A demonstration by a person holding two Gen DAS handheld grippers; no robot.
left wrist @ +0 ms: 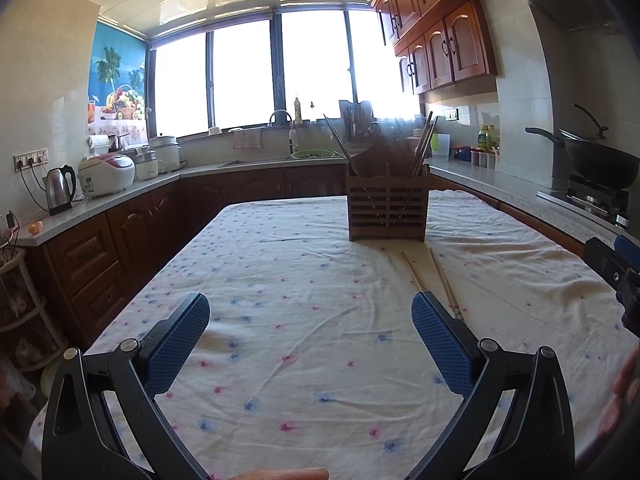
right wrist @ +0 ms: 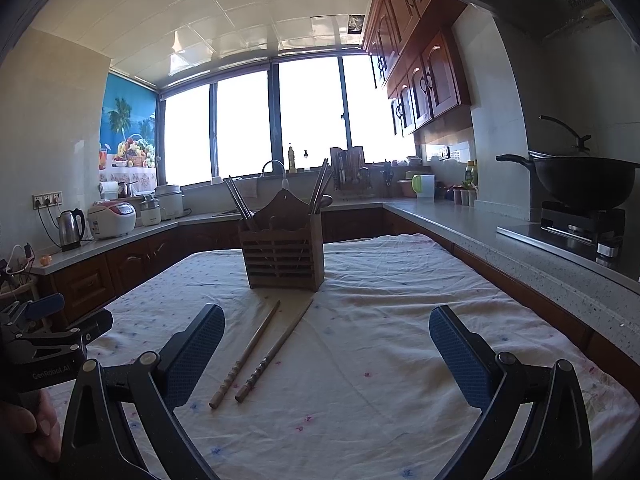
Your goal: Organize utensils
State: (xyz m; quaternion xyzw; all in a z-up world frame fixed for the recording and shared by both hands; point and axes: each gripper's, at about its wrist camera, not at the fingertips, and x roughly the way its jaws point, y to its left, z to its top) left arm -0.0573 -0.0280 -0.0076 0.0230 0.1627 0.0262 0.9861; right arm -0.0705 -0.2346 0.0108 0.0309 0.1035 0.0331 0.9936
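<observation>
Right wrist: chopsticks (right wrist: 260, 354) between spread claw (right wrist: 326, 350) fingers.

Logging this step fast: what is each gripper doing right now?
Left gripper: open, holding nothing.
Right gripper: open, holding nothing; two wooden chopsticks lie on the tablecloth ahead.

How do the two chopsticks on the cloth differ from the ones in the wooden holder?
The two loose chopsticks lie flat on the tablecloth; the chopsticks in the wooden holder stand tilted. The loose ones look lighter, the standing ones darker. Both are long and thin.
</observation>
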